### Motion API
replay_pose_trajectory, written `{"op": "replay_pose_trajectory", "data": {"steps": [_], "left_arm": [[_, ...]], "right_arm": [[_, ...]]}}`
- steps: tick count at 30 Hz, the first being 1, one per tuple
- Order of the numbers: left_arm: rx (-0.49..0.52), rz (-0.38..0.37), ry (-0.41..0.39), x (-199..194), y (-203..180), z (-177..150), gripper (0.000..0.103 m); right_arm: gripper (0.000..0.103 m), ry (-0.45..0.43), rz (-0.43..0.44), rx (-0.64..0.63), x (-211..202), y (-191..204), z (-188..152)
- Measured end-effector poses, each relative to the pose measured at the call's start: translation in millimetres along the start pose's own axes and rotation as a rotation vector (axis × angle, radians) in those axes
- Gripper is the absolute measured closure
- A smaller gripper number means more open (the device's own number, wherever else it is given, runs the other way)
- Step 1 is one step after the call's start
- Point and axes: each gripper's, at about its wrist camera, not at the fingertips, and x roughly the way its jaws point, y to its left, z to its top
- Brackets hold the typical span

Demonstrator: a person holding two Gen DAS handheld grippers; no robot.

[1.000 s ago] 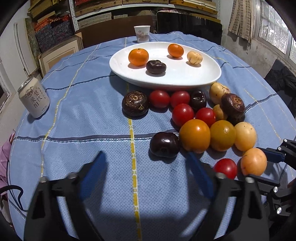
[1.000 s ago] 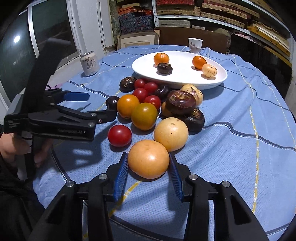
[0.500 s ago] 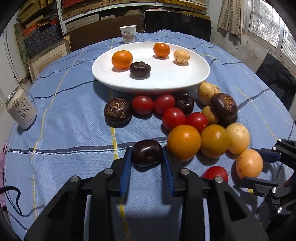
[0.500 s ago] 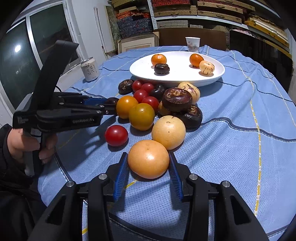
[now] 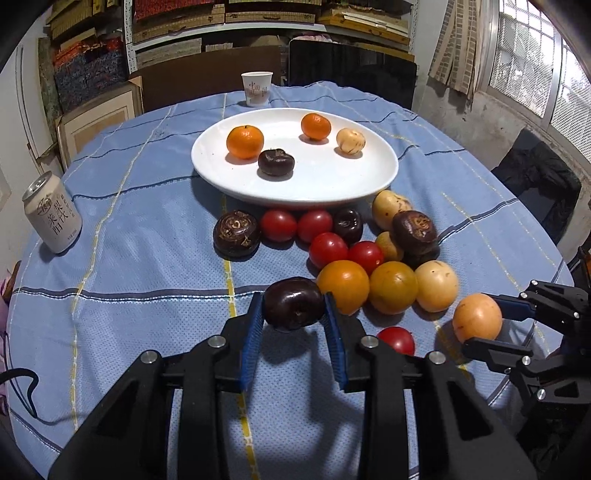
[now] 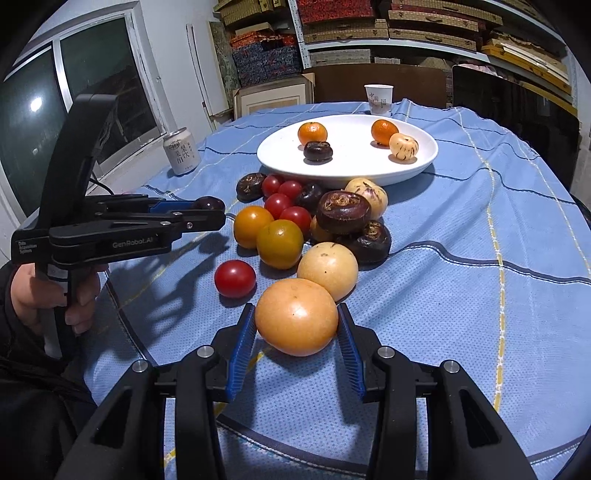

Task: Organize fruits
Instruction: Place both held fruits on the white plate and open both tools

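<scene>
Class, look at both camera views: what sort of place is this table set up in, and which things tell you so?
Probably a storeroom or back room used as a work space, not a kitchen. Shelves of stacked boxes fill the back wall, framed panels lean beneath them, and the cloth-covered table stands beside a barred window.

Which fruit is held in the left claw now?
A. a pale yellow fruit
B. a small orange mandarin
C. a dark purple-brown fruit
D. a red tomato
C: the blue pads of the left claw press on both sides of the dark purple-brown fruit.
</scene>
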Motion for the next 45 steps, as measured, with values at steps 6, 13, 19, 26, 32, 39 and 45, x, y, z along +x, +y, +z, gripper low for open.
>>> {"op": "replay_pose_trajectory", "data": {"steps": [6,13,19,26,32,39,45], "left_arm": [[-0.007,-0.001,-0.019,-7.4,1.7,1.7,0.072],[-0.009,0.009,-0.043,-14.1,3.9,12.9,0.072],[0.001,0.035,-0.077,-12.6,7.3,45.7,0.072],[0.012,0.049,-0.082,9.8,6.9,89.9,0.072],[-0.007,0.063,-0.042,46.0,15.8,110.4,0.072],[-0.038,0.082,0.031,93.9,34.0,120.4,0.072],[-0.050,0.088,0.070,117.4,39.9,124.0,0.071]], "right_arm": [[0.059,-0.028,-0.014,-0.002,-10.1,-2.5,8.3],[0.059,-0.079,-0.053,-0.004,-25.5,-14.7,31.0],[0.059,-0.126,-0.084,-0.020,-34.8,-28.2,75.3],[0.059,-0.137,-0.093,-0.022,-21.9,-44.1,130.8],[0.059,-0.080,-0.118,-0.036,17.9,-51.0,151.9],[0.059,0.011,-0.138,-0.018,74.4,-65.7,160.8],[0.059,0.092,-0.145,-0.001,110.8,-74.6,163.6]]}}
